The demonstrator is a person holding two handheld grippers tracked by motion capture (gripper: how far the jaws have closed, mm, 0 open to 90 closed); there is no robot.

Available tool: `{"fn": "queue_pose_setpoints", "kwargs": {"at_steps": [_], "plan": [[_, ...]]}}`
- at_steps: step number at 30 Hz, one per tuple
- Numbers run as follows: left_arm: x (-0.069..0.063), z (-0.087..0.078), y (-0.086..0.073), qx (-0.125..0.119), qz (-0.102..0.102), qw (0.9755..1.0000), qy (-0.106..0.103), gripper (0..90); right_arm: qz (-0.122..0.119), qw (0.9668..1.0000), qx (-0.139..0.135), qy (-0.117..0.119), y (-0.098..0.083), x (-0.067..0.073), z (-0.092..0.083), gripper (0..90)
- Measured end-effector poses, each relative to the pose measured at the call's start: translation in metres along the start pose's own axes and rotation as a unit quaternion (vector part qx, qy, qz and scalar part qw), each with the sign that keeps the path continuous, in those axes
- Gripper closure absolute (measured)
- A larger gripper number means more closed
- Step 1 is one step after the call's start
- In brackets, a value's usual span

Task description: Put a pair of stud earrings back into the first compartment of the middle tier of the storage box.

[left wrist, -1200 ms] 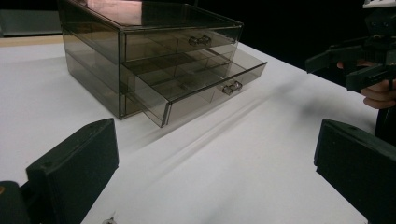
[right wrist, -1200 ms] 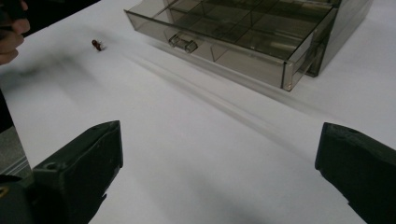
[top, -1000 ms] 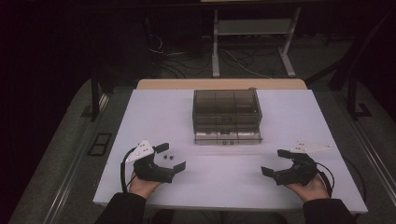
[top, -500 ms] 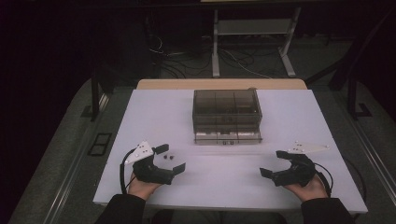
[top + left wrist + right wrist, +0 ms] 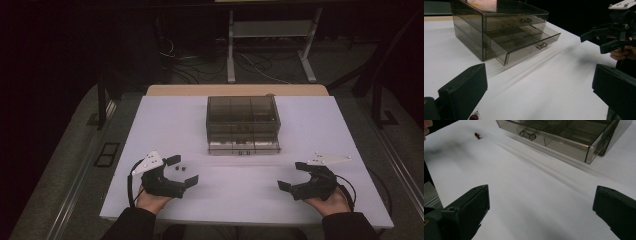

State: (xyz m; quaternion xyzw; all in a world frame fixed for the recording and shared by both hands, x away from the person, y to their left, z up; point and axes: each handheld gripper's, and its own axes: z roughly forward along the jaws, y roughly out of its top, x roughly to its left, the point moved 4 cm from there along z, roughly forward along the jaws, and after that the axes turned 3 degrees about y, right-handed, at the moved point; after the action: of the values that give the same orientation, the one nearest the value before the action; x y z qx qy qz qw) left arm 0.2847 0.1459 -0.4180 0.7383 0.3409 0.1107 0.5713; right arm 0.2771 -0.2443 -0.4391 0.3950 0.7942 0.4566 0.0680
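Left gripper point(image 5: 182, 170) resting near table point(image 5: 165, 125) front edge, jaws gaping, empty, bracketing small dark parts point(image 5: 181, 169), likely lining up pickup. Right gripper point(image 5: 294, 175) idling opposite, jaws spread. Drawer box point(image 5: 243, 123) sitting mid-table, bottom drawer point(image 5: 529, 45) pulled out, seemingly awaiting parts.

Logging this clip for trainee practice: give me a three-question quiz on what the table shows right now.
1. True or false: the lowest drawer of the smoky transparent plastic drawer cabinet is pulled out.
2. Which gripper is nearer the small dark red pieces on the white table: A left, B right?
3. Fill in: both grippers' fingers are ___.

Key: 1 true. 2 A, the left gripper. 3 open, on the right gripper too.
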Motion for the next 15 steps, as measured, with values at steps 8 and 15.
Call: {"fn": "queue_pose_setpoints", "kwargs": {"at_steps": [8,15], "plan": [[0.006,-0.002,0.011,0.007,0.0,1.0,0.007,0.0,0.0,1.0,-0.003,-0.003,0.0,-0.002,-0.001,0.4],[0.015,0.0,0.024,0.024,-0.006,0.9997,0.006,0.0,-0.001,1.0,-0.003,-0.004,0.0,-0.002,-0.001,0.4]]}}
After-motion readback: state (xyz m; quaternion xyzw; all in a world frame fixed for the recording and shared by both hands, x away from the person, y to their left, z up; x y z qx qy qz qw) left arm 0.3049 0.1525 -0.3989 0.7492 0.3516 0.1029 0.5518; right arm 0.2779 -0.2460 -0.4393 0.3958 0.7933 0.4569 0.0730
